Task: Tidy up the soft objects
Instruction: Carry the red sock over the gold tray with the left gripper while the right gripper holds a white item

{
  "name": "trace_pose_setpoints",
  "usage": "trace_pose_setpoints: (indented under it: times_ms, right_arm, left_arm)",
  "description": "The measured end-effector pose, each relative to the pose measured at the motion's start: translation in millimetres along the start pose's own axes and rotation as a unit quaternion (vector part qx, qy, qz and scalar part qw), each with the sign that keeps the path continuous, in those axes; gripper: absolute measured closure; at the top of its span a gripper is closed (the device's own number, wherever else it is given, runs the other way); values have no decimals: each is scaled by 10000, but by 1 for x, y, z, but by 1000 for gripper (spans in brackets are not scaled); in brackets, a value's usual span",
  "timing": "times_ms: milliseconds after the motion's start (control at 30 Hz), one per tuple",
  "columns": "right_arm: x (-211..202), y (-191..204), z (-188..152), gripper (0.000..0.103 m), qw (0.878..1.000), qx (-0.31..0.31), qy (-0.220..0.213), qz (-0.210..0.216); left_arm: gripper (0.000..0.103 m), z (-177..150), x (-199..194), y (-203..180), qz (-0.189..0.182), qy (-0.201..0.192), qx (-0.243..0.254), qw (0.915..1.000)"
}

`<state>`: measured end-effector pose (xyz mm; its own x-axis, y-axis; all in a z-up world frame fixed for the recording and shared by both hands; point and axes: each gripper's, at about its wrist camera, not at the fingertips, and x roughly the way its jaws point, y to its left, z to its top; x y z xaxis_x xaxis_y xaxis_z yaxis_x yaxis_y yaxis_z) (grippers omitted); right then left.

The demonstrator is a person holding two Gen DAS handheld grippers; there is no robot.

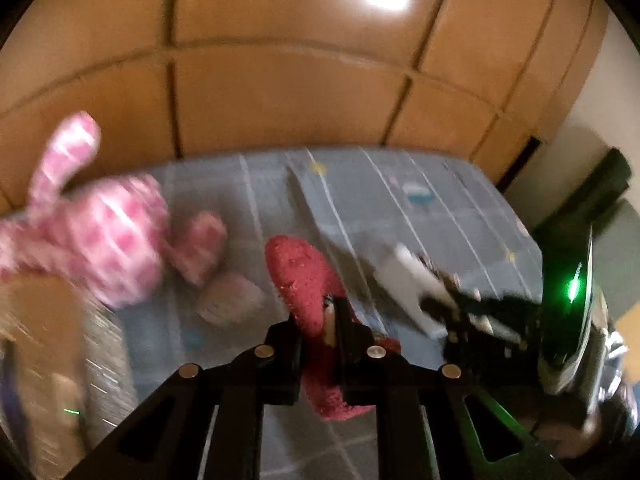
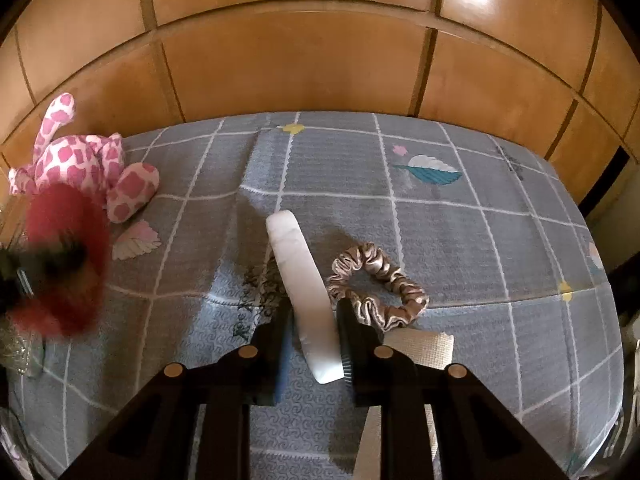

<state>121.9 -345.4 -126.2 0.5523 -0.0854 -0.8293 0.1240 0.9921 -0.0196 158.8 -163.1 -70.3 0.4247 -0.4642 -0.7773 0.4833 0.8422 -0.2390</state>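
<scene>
Mid-carry: our L gripper (image 1: pixel 318 332) clamps a red plush (image 1: pixel 304 280), blurred; R gripper (image 2: pixel 312 320) pinches a white strip (image 2: pixel 300 276). Next: place both w/ the giraffe (image 2: pixel 80 168), probably.

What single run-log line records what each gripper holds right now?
left gripper: shut on red fuzzy item | right gripper: shut on white folded item | scrunchie: on bed
</scene>
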Motion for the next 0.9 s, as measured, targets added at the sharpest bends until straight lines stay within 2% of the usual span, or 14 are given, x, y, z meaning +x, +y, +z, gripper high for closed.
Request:
trace_pose_setpoints:
  times_ms: [133, 233, 467, 633, 767, 900]
  right_arm:
    - [0, 0, 0, 82, 10000, -8, -11, 8]
    - [-2, 1, 0, 82, 10000, -53, -22, -68]
    - [-2, 9, -2, 82, 9997, -217, -43, -81]
    - [-2, 12, -2, 82, 9994, -312, -49, -104]
    - [-1, 14, -3, 82, 9991, -389, -48, -170]
    - [-1, 19, -5, 82, 9982, -537, -59, -269]
  left_arm:
    - [90, 27, -25, 29, 199, -287, -229, 9991]
    - [90, 45, -46, 63, 534, -525, -437, 9962]
    - [90, 58, -98, 149, 1250, -952, -941, 9831]
    - [90, 39, -131, 212, 1736, -1076, -1374, 9692]
    - [90, 12, -151, 245, 1878, -1139, -1747, 9598]
    - [90, -29, -172, 262, 1947, -1205, -1961, 9535]
